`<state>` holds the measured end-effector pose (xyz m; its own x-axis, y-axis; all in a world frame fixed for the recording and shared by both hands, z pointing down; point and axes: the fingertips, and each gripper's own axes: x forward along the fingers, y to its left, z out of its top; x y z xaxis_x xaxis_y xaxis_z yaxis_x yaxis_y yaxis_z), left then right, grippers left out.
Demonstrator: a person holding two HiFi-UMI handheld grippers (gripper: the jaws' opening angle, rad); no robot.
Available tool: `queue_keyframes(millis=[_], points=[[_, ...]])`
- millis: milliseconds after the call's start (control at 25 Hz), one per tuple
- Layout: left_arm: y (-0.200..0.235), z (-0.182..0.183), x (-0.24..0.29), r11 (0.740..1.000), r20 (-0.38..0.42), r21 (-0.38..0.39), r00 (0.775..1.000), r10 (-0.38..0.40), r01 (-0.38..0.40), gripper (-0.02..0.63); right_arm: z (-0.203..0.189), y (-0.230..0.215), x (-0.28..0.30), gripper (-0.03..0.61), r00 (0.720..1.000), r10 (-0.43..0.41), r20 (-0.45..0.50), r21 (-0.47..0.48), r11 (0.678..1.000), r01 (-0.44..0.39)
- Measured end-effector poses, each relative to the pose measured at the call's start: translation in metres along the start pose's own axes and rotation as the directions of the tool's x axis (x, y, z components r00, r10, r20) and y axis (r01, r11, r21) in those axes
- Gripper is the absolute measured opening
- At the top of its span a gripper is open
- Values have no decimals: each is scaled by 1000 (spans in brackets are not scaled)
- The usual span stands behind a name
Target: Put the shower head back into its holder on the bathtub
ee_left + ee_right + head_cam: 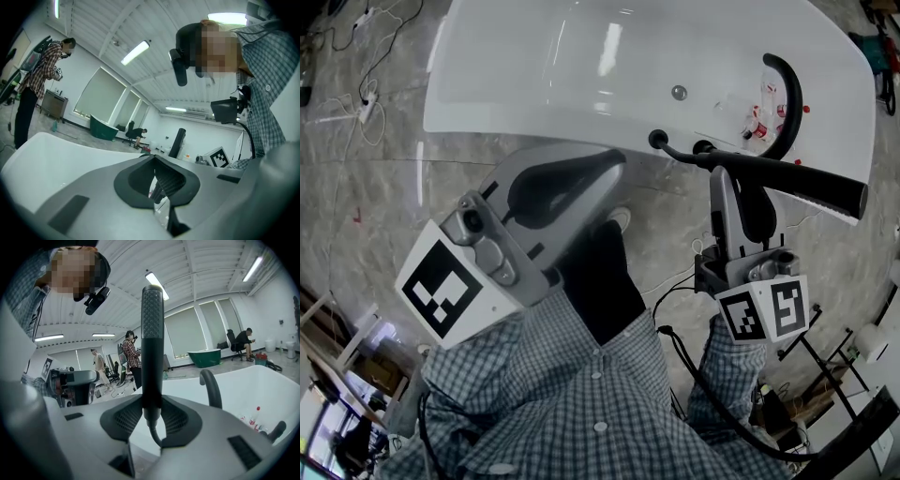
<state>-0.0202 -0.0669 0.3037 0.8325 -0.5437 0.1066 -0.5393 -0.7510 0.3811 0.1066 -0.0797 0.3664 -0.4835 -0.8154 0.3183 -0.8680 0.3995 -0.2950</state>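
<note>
My right gripper point(733, 178) point(152, 416) is shut on the black shower head point(806, 183) point(152, 333), gripping low on its handle. In the head view the handle lies across the near rim of the white bathtub point(534, 75) point(243, 380) and points right. Its hose point(675, 150) runs to a black fitting point(656, 139) on the rim, with a second fitting point(703, 147) beside it. The curved black faucet point(789, 89) point(211, 385) stands just beyond. My left gripper point(614, 164) point(159, 185) is shut on nothing, left of the fittings and just short of the rim.
Small red-and-white bottles point(764, 117) point(253, 418) lie inside the tub near the faucet, and a drain point(679, 92) sits mid-wall. Cables point(366, 103) trail on the marble floor at left. People point(40, 84) point(132, 357) and a green tub point(206, 357) are far off.
</note>
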Motion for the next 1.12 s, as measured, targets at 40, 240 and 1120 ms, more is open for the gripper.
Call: queue_keyframes(millis=[40,240,1120], points=[[4,-3,0,1000,0,-5,1000,9,-9,8,-3,-2,3,121,1000,2,-3,3,1000,-2],[-3,-2,-9,999,-4,-10,1000,31,-31,8,1,3,-8,121,1000,6,-9,-8,1000,-6],[20,-28,5,998,12,-21,998,65,-65,8,-52,-21,23,121,996,33,-78,-23,999,-35]])
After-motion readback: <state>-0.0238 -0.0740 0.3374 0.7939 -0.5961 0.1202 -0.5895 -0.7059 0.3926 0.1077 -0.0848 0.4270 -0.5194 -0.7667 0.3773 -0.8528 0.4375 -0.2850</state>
